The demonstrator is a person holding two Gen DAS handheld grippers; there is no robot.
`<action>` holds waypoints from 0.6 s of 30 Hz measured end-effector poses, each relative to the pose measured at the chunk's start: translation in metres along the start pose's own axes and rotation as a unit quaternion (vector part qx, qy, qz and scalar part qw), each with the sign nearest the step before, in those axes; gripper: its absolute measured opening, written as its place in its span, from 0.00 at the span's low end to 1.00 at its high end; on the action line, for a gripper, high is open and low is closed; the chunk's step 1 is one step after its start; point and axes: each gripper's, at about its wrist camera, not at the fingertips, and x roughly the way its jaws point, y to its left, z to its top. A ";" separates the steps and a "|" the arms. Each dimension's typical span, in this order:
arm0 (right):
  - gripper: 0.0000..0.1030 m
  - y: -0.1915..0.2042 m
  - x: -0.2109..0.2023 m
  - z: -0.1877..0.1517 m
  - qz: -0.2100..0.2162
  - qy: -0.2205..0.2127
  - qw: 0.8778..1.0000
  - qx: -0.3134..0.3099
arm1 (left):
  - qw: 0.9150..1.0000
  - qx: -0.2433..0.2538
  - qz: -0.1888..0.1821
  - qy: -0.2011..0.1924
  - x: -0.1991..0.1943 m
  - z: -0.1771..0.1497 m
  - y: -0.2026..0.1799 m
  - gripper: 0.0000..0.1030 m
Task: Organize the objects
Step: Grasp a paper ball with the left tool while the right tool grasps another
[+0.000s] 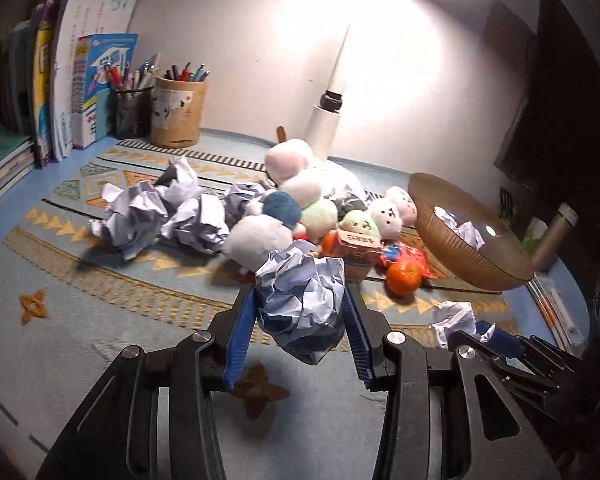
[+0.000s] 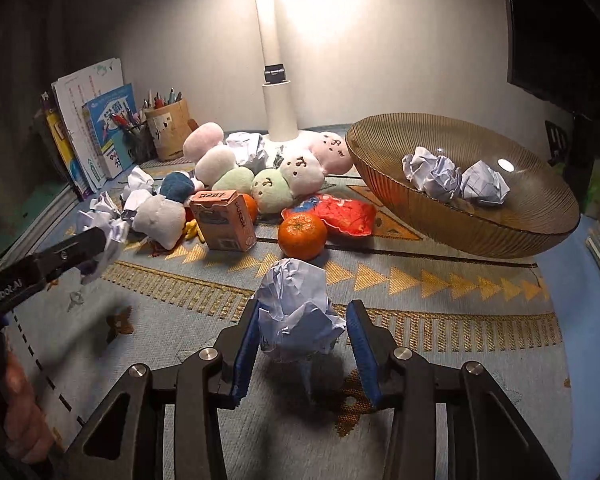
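My left gripper [image 1: 300, 294] is shut on a crumpled paper ball [image 1: 300, 312], held just above the patterned mat [image 1: 100, 320]. In the right wrist view my right gripper [image 2: 304, 308] is shut on another crumpled paper ball [image 2: 296, 308], lifted off the mat with its shadow underneath. At the right, a brown ribbed bowl [image 2: 460, 216] tilts on the mat with three paper balls [image 2: 436, 176] inside. Several more paper balls [image 1: 160, 216] lie at the mat's left. The left gripper [image 2: 96, 240] also shows at the left edge of the right wrist view, and the right gripper [image 1: 480, 332] at the lower right of the left wrist view.
A heap of round plush toys [image 2: 268, 184], an orange box [image 2: 224, 220], a mandarin [image 2: 302, 236] and a red packet [image 2: 340, 214] sit mid-mat. The lamp post [image 2: 278, 92] stands behind. Pen cups [image 1: 178, 112] and books [image 1: 60, 80] line the back left.
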 end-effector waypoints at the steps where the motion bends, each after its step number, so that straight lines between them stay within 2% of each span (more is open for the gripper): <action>1: 0.40 -0.001 -0.001 -0.001 0.004 0.002 1.000 0.000 | 1.000 0.005 -0.003 0.001 0.003 -0.002 -0.007 0.39; 4: 0.41 -0.007 0.003 -0.005 0.015 0.018 1.000 0.008 | 1.000 0.012 -0.007 0.009 0.012 -0.015 -0.018 0.39; 5: 0.45 -0.010 0.004 -0.005 0.023 0.021 0.999 0.016 | 1.000 0.021 0.011 0.015 0.014 -0.016 -0.020 0.39; 6: 0.51 -0.013 0.005 -0.005 0.029 0.023 0.999 0.024 | 1.000 0.024 0.013 0.006 0.013 -0.015 -0.021 0.39; 7: 0.52 -0.016 0.006 -0.005 0.037 0.025 0.999 0.030 | 1.000 0.023 0.008 0.002 0.012 -0.016 -0.021 0.39; 9: 0.60 -0.019 0.007 -0.005 0.051 0.029 0.997 0.040 | 1.000 0.026 0.011 0.011 0.015 -0.016 -0.021 0.40; 10: 0.61 -0.019 0.007 -0.006 0.055 0.030 0.997 0.040 | 0.999 0.028 0.014 0.014 0.016 -0.016 -0.021 0.40; 12: 0.61 -0.016 0.006 -0.006 0.061 0.029 0.997 0.032 | 0.999 0.033 0.012 0.012 0.016 -0.016 -0.023 0.40; 16: 0.62 -0.006 0.016 -0.006 0.033 0.055 0.998 0.012 | 0.999 0.039 0.016 0.007 0.014 -0.017 -0.025 0.40; 17: 0.59 -0.004 0.018 -0.007 0.027 0.059 0.998 0.005 | 0.999 0.039 0.017 0.007 0.014 -0.017 -0.025 0.40; 18: 0.51 -0.002 0.019 -0.007 0.023 0.060 0.998 0.000 | 0.999 0.039 0.017 0.008 0.014 -0.017 -0.025 0.40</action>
